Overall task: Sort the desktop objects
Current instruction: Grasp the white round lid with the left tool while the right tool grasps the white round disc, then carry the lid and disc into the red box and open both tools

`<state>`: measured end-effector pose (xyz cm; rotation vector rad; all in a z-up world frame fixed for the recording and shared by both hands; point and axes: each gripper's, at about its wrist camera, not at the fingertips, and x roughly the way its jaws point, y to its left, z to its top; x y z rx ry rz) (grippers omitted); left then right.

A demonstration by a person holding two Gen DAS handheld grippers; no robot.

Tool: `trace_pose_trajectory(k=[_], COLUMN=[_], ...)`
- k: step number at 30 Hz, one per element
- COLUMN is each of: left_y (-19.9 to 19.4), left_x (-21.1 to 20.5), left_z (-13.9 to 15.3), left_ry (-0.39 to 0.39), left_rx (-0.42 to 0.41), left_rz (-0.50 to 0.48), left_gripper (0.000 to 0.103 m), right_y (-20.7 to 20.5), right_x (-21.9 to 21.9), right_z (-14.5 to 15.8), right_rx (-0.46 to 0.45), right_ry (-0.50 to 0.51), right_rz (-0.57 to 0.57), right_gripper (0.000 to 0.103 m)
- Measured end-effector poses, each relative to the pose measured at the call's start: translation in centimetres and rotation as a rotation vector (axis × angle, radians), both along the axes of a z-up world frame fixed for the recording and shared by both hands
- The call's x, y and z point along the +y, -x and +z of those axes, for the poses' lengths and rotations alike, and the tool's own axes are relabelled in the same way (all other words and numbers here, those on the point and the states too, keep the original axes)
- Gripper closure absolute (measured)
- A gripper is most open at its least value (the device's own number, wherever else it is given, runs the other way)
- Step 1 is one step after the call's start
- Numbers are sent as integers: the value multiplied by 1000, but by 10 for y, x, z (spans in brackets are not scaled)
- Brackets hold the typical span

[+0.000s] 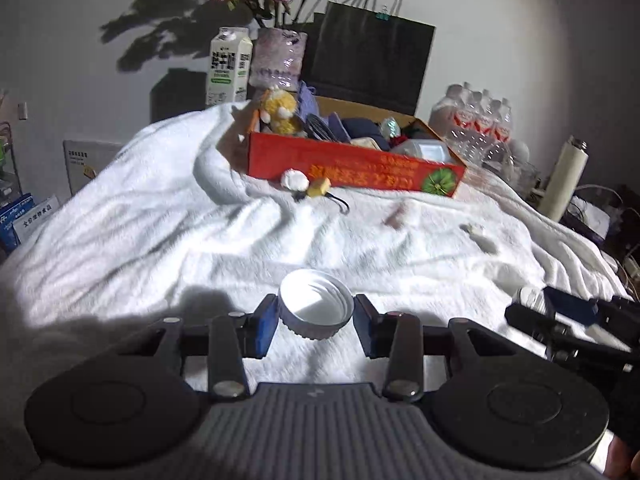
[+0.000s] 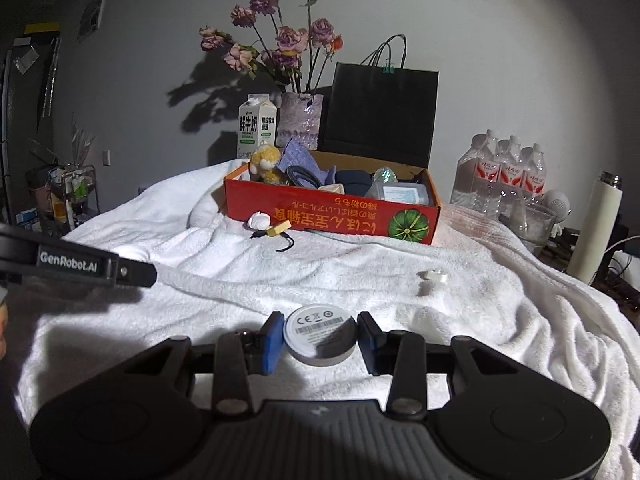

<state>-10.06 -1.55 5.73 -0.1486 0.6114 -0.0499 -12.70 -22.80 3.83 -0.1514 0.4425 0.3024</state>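
Box [image 2: 332,216] of sorted clutter sits straight ahead, upper centre, beyond both grippers: left gripper [image 1: 316,318] clamps a white lid [image 1: 316,308], right gripper [image 2: 320,338] a round puck [image 2: 320,334]

Dim room, lit centre, dark fisheye edges, slight blur.

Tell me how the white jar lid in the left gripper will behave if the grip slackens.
The white jar lid looks thin and hollow, so probably light. Its ribbed rim should resist slipping between the left gripper's pads. Being round, it might roll if dropped on edge, though the rumpled white towel would likely stop it.
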Motion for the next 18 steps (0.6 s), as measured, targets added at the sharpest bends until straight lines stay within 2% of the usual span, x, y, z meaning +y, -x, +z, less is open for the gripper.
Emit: trace_pose_trajectory(k=[10, 13, 18], left_y=[-1, -16, -60], left_x=[-13, -10, -3], left_z=[7, 19, 55], left_ry=[-17, -18, -26], left_rx=[-24, -30, -93], left_rz=[-51, -61, -82], left_gripper=[62, 62, 62], right_y=[6, -3, -38], right_x=[-20, -29, -46], right_z=[2, 6, 24], right_rx=[-16, -11, -17], right_ry=[-28, -60, -111], right_rz=[-15, -21, -15], right_gripper=[65, 65, 65])
